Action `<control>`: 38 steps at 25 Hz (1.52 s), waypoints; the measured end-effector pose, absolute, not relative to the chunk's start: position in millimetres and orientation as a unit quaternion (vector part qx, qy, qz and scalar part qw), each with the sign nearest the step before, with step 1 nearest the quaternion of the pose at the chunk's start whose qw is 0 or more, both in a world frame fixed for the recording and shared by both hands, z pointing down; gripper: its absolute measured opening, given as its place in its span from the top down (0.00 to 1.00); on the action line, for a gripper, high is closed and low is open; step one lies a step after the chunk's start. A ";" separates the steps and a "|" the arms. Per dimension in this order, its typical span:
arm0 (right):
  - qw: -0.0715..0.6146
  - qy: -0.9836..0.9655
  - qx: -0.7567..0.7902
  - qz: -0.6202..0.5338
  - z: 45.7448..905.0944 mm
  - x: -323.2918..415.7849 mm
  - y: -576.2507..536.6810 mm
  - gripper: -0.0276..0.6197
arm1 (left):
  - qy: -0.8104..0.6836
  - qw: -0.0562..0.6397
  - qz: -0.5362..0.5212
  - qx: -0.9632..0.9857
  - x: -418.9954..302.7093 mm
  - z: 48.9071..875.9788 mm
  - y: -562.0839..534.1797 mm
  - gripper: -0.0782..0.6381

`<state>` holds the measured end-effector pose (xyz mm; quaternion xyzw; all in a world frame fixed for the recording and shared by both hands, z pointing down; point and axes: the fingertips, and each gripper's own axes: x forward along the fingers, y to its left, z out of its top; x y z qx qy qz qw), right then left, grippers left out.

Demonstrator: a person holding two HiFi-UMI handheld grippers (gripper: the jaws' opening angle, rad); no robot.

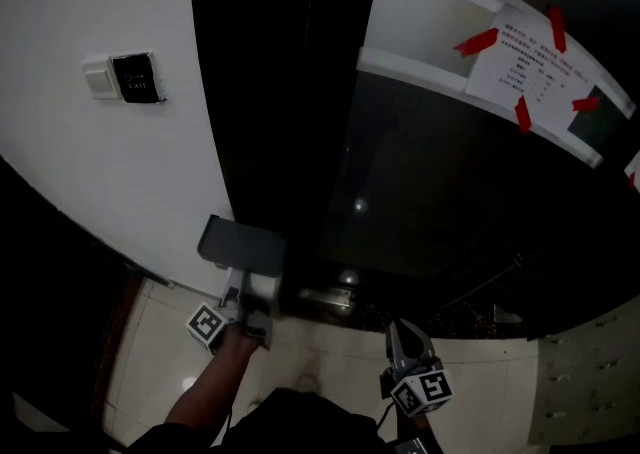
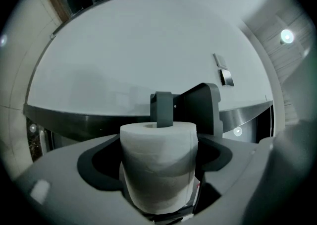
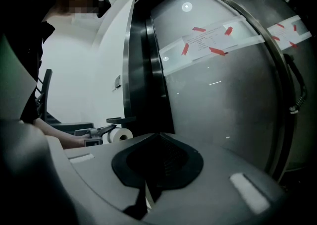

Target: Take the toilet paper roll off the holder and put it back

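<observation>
At wall holder [image 2: 200, 106], left gripper [image 1: 252, 304] pinching toilet paper roll [image 2: 158, 162] by its sides, holder bar right at roll core, right gripper [image 3: 157, 159] low, well apart, jaws pressed together, empty.

The left gripper [image 1: 252, 300] is reaching up to the grey holder [image 1: 240, 245], which is sticking out at the lower edge of the white wall [image 1: 90, 172]. The toilet paper roll [image 1: 264, 284] is showing white between its jaws, just under the holder. The right gripper [image 1: 405, 340] is hanging low and well apart from it, pointing up over the pale floor tiles [image 1: 330, 357]. A switch panel [image 1: 133, 77] is sitting high on the wall. A paper notice [image 1: 525, 67] is hanging by red tape on the dark glass partition [image 1: 450, 192].
</observation>
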<state>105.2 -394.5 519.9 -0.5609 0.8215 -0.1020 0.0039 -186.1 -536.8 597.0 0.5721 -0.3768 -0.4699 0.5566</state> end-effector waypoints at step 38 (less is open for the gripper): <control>0.014 0.783 -0.615 -0.086 504.3 170.1 -348.5 0.94 | -0.218 0.623 -0.364 0.658 -21.1 562.1 -481.7 0.28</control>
